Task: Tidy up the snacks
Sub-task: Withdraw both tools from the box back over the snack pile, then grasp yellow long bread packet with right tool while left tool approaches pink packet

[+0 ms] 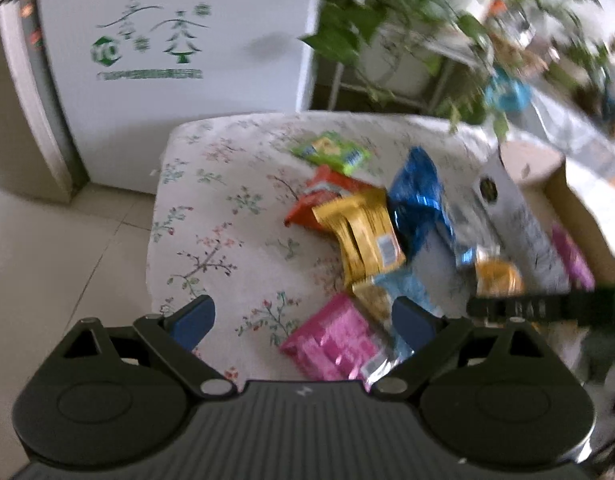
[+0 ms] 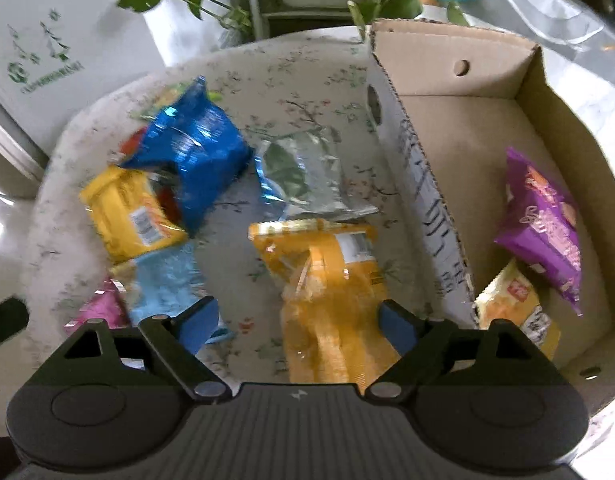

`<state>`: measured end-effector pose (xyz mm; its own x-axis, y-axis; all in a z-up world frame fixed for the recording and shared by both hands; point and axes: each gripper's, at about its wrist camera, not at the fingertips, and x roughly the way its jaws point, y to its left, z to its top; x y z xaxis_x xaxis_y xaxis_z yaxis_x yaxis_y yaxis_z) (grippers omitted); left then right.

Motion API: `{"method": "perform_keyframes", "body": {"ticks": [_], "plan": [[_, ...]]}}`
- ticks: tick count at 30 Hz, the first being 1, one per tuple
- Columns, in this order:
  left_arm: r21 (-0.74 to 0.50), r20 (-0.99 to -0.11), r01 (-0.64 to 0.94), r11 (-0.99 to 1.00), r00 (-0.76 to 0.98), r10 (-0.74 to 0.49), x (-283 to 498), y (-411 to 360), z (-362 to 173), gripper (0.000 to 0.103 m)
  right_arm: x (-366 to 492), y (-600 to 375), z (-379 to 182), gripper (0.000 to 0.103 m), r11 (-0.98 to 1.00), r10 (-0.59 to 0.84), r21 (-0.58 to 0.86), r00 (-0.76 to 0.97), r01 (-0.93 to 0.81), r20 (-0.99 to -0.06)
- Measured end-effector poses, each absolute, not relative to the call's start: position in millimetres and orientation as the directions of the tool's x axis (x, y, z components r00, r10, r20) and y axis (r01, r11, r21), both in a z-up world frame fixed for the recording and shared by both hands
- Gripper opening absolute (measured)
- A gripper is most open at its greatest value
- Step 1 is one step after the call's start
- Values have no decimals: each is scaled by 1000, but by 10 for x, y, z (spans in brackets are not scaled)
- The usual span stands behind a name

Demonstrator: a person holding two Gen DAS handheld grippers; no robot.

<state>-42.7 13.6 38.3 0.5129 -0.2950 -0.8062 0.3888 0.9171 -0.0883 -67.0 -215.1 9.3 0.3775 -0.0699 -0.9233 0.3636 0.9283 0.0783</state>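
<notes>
A see-through yellow packet (image 2: pixel 327 292) lies on the flowered tablecloth (image 2: pixel 307 92) right under the right gripper (image 2: pixel 297 322), whose blue-padded jaws stand wide apart on either side of it, closed on nothing. At about ten o'clock from that packet sits a shiny blue bag (image 2: pixel 195 148), with a yellow pouch (image 2: pixel 131 216) beside it at its eight o'clock and a silver-green bag (image 2: pixel 303 172) at its three o'clock. A pale blue packet (image 2: pixel 167 284) lies near the gripper's left finger. Off at three o'clock, the cardboard box (image 2: pixel 459 116) already has a purple bag (image 2: pixel 543 228) and a yellow packet (image 2: pixel 511 300) inside (the latter partly hidden by the gripper). The left gripper (image 1: pixel 303 324) hangs above the near end of the table with its jaws spread wide and nothing in them; a pink packet (image 1: pixel 331 344) lies between and below them. Past it, at twelve o'clock, are gold sachets (image 1: pixel 363 232), an orange packet (image 1: pixel 327 196) and a green packet (image 1: pixel 331 152). A leafy houseplant (image 1: pixel 387 8) hangs beyond the table.
</notes>
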Motion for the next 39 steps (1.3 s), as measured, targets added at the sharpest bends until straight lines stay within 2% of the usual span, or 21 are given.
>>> {"method": "perform_keyframes", "body": {"ticks": [3,7,9,13,21,23,25,28,36,39], "plan": [[-36,-821,449,893,497,-283,-499,66,273,95,-659,-2134,89,92,935,-30,110,384,337,-923],[4,-853,477,879,461,-246,-551,3,73,95,-658,-2121,143,90,921,137,272,423,278,-896],[6,-868,467,884,440,-227,-553,-7,-21,95,-658,-2177,176,90,902,150,304,437,308,-887],[-11,-883,447,894,415,-218,-543,-26,-121,95,-642,-2188,168,90,915,49,212,428,344,-903],[-41,-869,411,911,436,-236,-481,-81,-165,95,-575,-2059,-51,91,949,7,111,331,296,-944],[-45,-865,396,917,443,-234,-432,-86,-201,95,-560,-2029,-115,86,951,11,107,313,291,-950],[-44,-861,381,924,454,-228,-392,-75,-235,97,-563,-2008,-134,75,951,20,114,309,288,-951],[-50,-865,338,940,456,-210,-325,12,-251,99,-567,-2009,-142,69,947,50,143,310,288,-950],[-38,-875,254,966,458,-155,-274,301,-179,98,-602,-2059,-81,65,932,70,173,311,319,-948],[-55,-867,253,966,467,-171,-263,259,-162,98,-617,-2087,-46,65,927,51,165,322,337,-945]]}}
